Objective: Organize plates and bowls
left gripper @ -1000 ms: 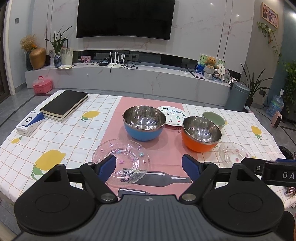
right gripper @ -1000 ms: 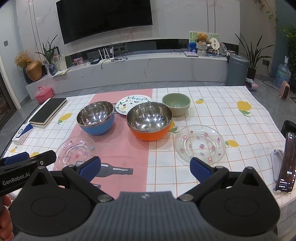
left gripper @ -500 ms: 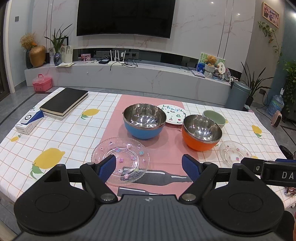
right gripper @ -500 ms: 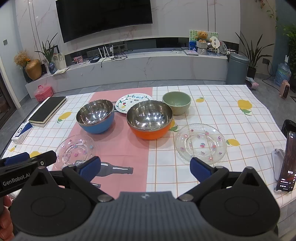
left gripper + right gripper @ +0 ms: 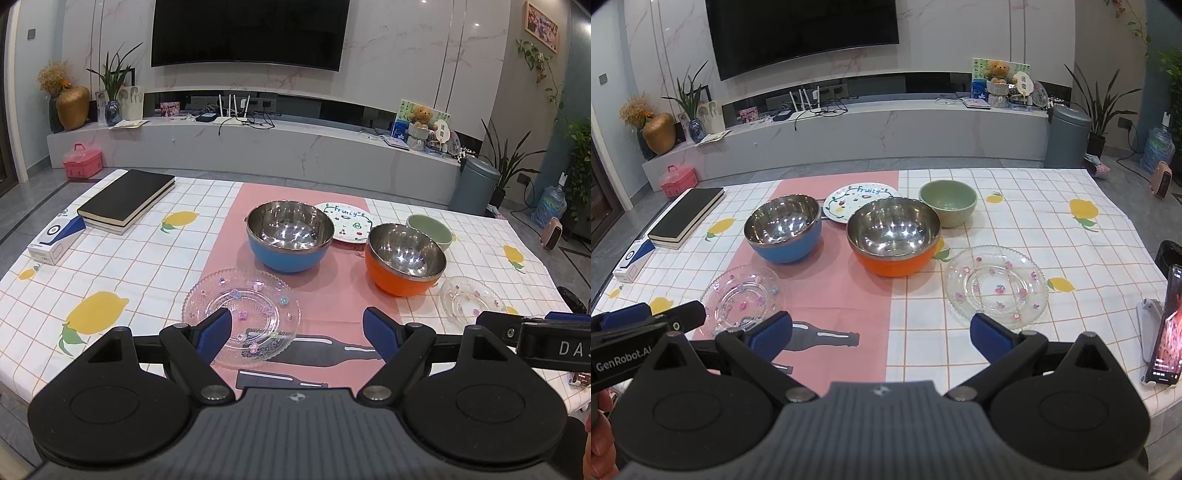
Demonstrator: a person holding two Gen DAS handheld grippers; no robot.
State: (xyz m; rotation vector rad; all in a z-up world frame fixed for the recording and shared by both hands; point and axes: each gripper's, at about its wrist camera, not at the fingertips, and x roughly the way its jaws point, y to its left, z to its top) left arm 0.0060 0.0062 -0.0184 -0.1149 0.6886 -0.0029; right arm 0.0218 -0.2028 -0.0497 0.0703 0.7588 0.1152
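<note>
Left hand-held gripper (image 5: 297, 334) open, glass plate (image 5: 241, 318) seemingly just beyond

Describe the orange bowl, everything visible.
The orange bowl is round and deep, with an orange outer shell and a shiny steel-looking lining that reflects the lights. It stands upright and empty on the pink runner, near its right edge. Nothing touches it; whether it touches the green bowl behind it is unclear.

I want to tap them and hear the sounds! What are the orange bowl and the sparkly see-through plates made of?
The orange bowl looks like shiny steel inside, mirroring the lights; its orange shell could be plastic or paint. Both clear plates show the cloth through them, so glass or clear plastic.
</note>
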